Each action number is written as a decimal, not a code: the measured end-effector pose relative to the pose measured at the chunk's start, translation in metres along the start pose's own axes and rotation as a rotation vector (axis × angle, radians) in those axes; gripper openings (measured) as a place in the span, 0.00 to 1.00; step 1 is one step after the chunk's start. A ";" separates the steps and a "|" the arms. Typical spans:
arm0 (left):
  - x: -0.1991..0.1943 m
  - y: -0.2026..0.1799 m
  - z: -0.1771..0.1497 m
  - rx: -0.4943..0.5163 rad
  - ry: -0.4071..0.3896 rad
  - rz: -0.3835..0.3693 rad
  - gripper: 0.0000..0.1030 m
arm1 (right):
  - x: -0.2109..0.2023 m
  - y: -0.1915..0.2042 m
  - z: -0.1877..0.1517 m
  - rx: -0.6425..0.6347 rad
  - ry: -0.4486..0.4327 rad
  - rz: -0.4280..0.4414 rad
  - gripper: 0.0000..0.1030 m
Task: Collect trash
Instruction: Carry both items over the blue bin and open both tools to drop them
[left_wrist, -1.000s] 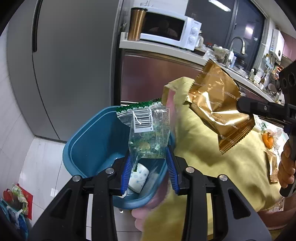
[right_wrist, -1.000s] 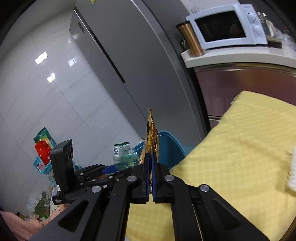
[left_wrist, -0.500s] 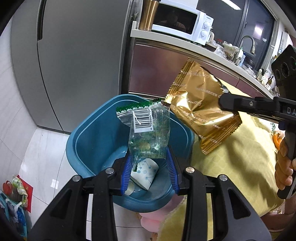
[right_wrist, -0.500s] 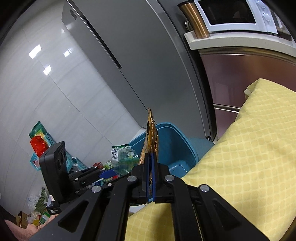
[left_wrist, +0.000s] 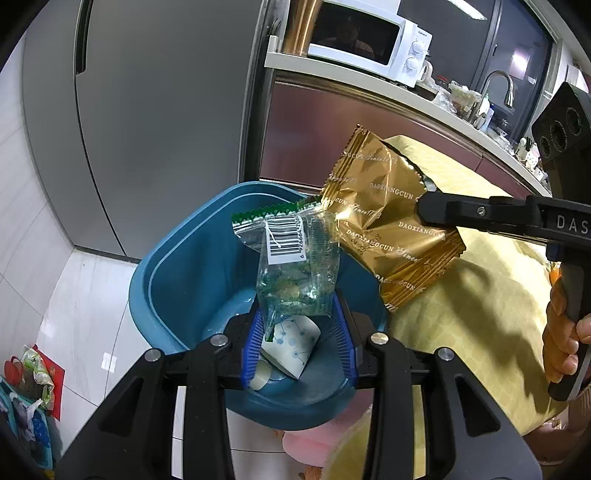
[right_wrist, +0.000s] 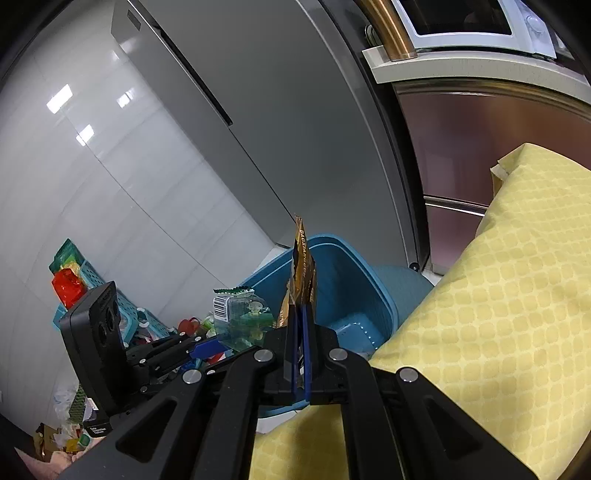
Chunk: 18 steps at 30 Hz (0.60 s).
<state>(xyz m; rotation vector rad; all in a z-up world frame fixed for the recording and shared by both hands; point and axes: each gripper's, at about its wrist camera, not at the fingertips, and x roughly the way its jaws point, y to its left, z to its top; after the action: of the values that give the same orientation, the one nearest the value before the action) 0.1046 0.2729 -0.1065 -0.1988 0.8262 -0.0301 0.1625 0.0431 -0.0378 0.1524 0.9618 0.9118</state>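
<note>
Left tongs (left_wrist: 299, 334) grip the clear wrapper (left_wrist: 295, 266) directly above the blue bin (left_wrist: 177, 273); right tongs (right_wrist: 300, 354), clamping the gold wrapper (left_wrist: 388, 229), hang over its counter-side rim.

My left gripper (left_wrist: 299, 332) holds a clear wrapper (left_wrist: 295, 266) above the bin (left_wrist: 173, 280), which stands on the floor before the fridge (left_wrist: 155, 110). To its right my right gripper (right_wrist: 301, 354) holds a foil wrapper (left_wrist: 388, 229) over the bin's rim, beside the cloth-covered worktop (right_wrist: 498, 314). A paper cup (left_wrist: 291, 347) lies in the bin. A microwave (left_wrist: 369, 48) sits on the counter behind.
</note>
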 end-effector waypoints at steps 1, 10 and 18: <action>0.001 0.000 0.000 -0.002 0.001 0.000 0.34 | 0.001 0.000 0.000 0.000 0.002 -0.001 0.02; 0.012 0.001 0.000 -0.011 0.022 0.008 0.34 | 0.014 0.002 0.002 0.005 0.023 -0.017 0.02; 0.025 -0.001 0.004 -0.014 0.042 0.008 0.35 | 0.021 0.003 0.003 0.007 0.042 -0.031 0.02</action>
<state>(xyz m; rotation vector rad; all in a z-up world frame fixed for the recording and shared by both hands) 0.1242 0.2697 -0.1220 -0.2085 0.8688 -0.0211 0.1682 0.0614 -0.0479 0.1238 1.0037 0.8860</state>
